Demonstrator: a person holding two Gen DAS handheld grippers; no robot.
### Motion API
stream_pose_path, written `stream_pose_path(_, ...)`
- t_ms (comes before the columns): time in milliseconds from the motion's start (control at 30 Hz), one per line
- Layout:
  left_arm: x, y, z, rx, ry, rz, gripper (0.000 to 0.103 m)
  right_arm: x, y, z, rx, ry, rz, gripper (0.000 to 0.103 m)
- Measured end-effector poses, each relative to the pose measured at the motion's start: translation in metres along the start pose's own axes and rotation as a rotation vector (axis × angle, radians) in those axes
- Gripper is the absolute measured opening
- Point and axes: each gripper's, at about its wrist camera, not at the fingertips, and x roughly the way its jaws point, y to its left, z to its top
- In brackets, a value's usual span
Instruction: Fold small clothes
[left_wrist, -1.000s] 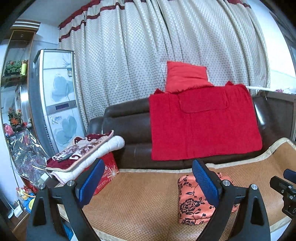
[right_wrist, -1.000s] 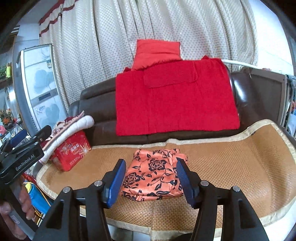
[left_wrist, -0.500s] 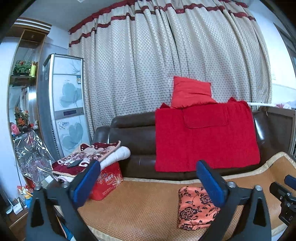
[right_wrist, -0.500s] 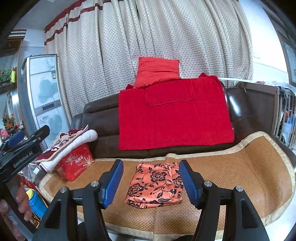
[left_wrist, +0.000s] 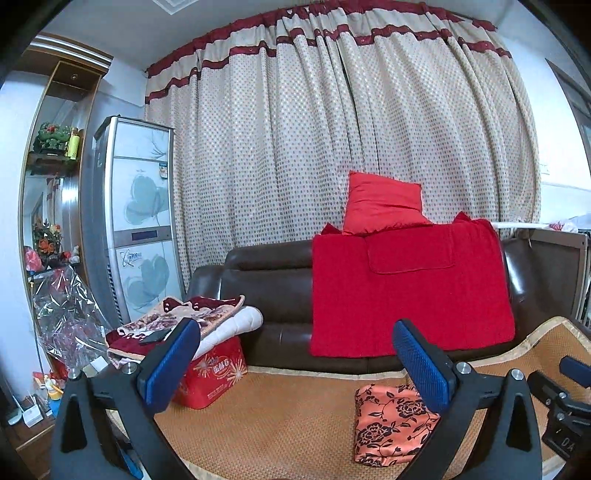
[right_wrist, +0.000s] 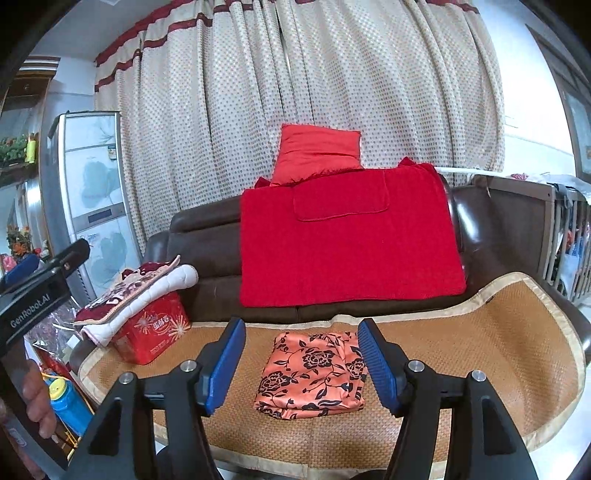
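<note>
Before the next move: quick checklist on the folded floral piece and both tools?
1. Floral garment folded into a compact rectangle: ok.
2. It lies flat on the woven mat, clear of the red box: ok.
3. Left tool wide open, holding nothing; its jaws have just been opening: ok.
4. Right tool open, empty, clear above the garment: ok.
5. Another small garment waiting to be folded: cannot tell, none in view.

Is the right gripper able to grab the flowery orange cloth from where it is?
Probably yes: the right gripper is open, facing the folded flowery orange cloth on the mat, nothing between them.
</note>
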Motion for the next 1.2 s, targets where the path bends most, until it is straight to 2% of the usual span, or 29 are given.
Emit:
stream_pose_path(467, -0.007, 0.007, 0.003, -0.007, -0.004, -0.014, 0.103, -0.002, 0.007, 0.003, 0.003, -0.005, -0.025, 0.067)
stream_pose_path(733, -0.007, 0.015, 0.005, -0.033, -0.013, -0.015, 0.103, -0.004, 0.012, 0.005, -0.014, -0.02, -0.068, 0.067)
stream_pose_path(1200, -0.001, 0.022, 0.004, -0.048, -0.01, -0.005, 0.103, 0.011, 0.026, 0.003, -0.035, 0.008, -0.062, 0.067)
